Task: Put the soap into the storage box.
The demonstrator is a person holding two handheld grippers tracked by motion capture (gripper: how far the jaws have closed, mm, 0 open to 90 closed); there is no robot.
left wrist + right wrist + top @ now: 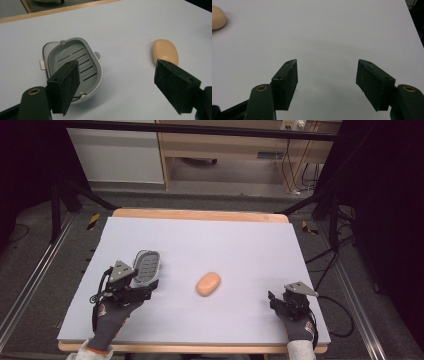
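Observation:
A grey soap dish point(146, 265) with a slotted insert lies on the left part of the white table top point(225, 237). An orange bar of soap point(208, 283) rests near the middle, apart from the dish. My left gripper point(148, 288) hovers just in front of the dish, open and empty. In the left gripper view the dish point(87, 63) sits behind the left jaw and the soap point(165, 50) behind the right jaw, with the left gripper point(117, 67) over bare table. My right gripper point(275, 300) stands open and empty at the right front; the right gripper point(327, 64) faces bare table, and the soap point(217, 17) shows at the far left.
A wooden rim point(200, 215) borders the table's far edge. Black frame legs and cables stand on the floor around the table, and a wooden cabinet point(220, 145) stands beyond it.

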